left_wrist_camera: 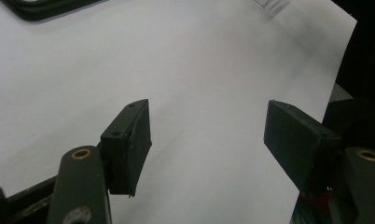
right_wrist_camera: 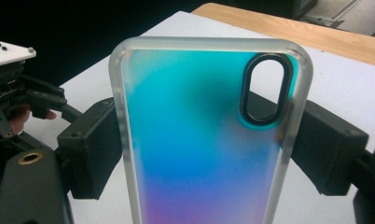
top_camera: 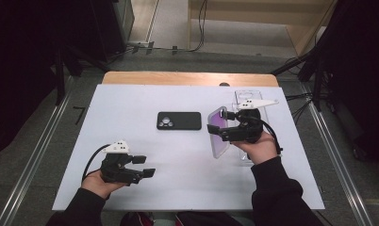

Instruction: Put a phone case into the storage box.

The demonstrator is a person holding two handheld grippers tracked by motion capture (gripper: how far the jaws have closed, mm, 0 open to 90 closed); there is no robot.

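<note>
**Right gripper grips a phone case; left gripper is empty**

The right gripper (top_camera: 219, 127) holds a phone case (top_camera: 219, 133) across its width, one jaw pressed on each long edge. In the right gripper view the case (right_wrist_camera: 199, 140) stands upright between the two black jaws, its frosted rim touching both pads. Its back shades from teal at the top through blue to purple at the bottom, and an oval camera cutout sits near the upper corner, just above the jaw on that side. In the high view the case is clear of the table (top_camera: 131, 103), on edge, with the hand (top_camera: 260, 148) behind the gripper.

The left gripper (top_camera: 143, 165) has its jaws wide apart with nothing between them. In the left gripper view (left_wrist_camera: 206, 135) only the white table top (left_wrist_camera: 199, 60) lies between and ahead of the jaws. Far ahead of them, at the upper left of that view, is the edge of a black case (left_wrist_camera: 41, 9). In the high view this black case (top_camera: 178, 120) lies flat, beyond the left jaws and just beside the held case. A clear case (top_camera: 253, 97) lies behind the right gripper.

The left gripper also appears past the jaws in the right gripper view, at the left edge.
</note>
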